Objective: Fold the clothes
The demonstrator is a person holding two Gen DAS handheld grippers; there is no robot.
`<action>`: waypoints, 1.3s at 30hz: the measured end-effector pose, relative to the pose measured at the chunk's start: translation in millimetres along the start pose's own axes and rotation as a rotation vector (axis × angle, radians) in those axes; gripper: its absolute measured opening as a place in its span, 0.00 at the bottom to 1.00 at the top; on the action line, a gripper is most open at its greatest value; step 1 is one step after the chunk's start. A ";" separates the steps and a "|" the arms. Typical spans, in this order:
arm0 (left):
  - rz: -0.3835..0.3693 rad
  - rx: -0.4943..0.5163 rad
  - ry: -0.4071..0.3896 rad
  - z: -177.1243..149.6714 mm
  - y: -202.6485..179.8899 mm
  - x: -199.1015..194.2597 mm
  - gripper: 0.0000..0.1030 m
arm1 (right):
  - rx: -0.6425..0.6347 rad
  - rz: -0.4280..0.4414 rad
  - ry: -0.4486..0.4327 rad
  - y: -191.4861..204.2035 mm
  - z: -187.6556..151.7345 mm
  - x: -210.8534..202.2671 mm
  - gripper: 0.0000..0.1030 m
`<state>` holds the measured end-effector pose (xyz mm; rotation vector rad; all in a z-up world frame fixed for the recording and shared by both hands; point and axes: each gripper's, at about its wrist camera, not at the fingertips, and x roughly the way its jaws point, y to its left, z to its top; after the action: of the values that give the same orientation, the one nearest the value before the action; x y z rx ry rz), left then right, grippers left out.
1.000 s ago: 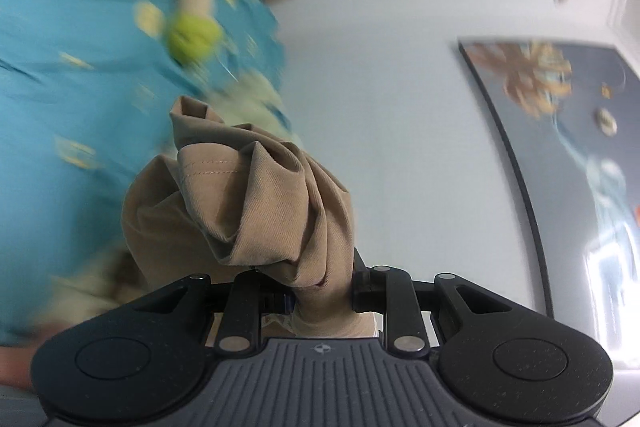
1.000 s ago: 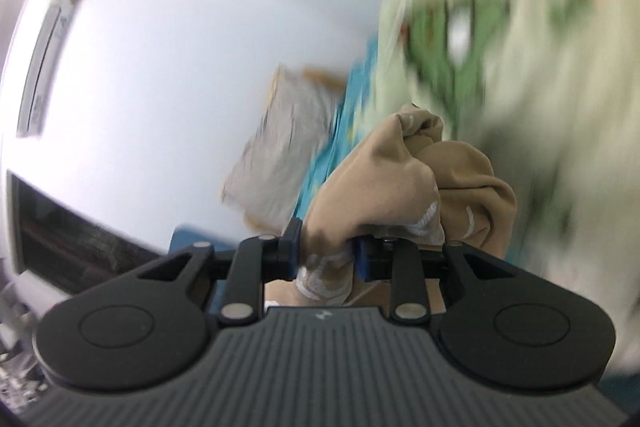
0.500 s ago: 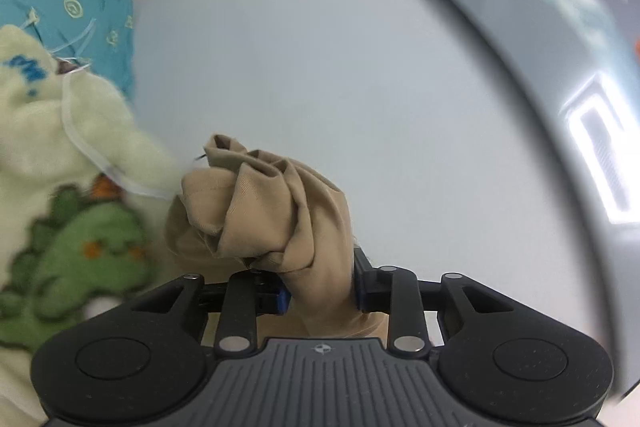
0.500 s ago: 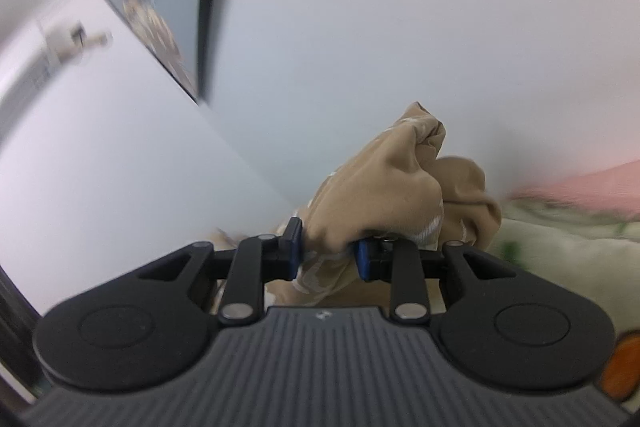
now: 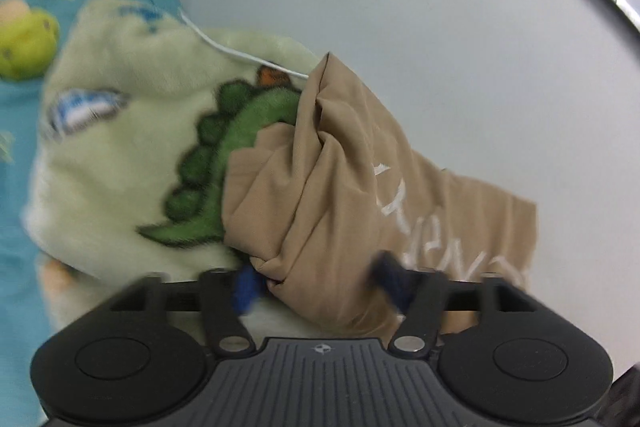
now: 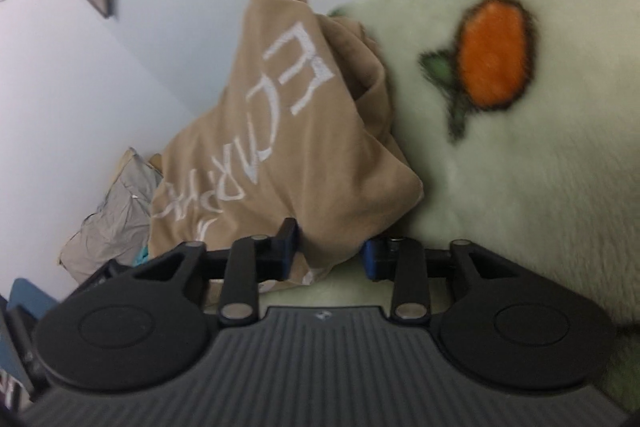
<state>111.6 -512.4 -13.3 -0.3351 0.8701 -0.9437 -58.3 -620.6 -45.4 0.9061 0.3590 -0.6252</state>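
The tan shirt [image 5: 336, 187] with white letters lies in a bunched heap on the fluffy green blanket [image 5: 120, 147], over part of its dinosaur picture. The left hand-held gripper [image 5: 316, 281] has its jaws wide apart, with a fold of the shirt sitting loose between them. The right hand-held gripper [image 6: 330, 255] is wide too, and the shirt's edge [image 6: 280, 131] lies between its blue pads [image 6: 370, 259]. An orange fruit picture [image 6: 494, 55] shows on the blanket [image 6: 540, 187]. A blue sheet [image 5: 20, 187] lies under the blanket
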 end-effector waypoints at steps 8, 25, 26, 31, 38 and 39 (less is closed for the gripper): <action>0.014 0.186 -0.089 6.6 -55.1 -93.2 1.00 | -0.011 -0.083 0.088 26.8 8.8 -57.6 0.41; 0.139 0.545 -0.396 -116.8 -111.9 -310.9 1.00 | -0.538 0.145 -0.333 79.1 -51.6 -227.7 1.00; 0.139 0.551 -0.411 -122.6 -111.1 -316.6 1.00 | -0.545 0.149 -0.349 78.4 -57.6 -230.4 1.00; 0.149 0.576 -0.472 -142.5 -106.8 -334.6 1.00 | -0.598 0.147 -0.419 77.7 -86.0 -238.3 1.00; 0.153 0.546 -0.535 -161.2 -88.0 -351.7 1.00 | -0.674 0.130 -0.472 85.7 -119.7 -245.9 1.00; 0.161 0.537 -0.541 -163.9 -84.1 -353.4 1.00 | -0.672 0.130 -0.478 85.8 -122.1 -247.2 1.00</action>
<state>-165.0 -254.0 111.3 -0.0443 0.1305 -0.8416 -197.0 -395.2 70.0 0.1219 0.0609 -0.5295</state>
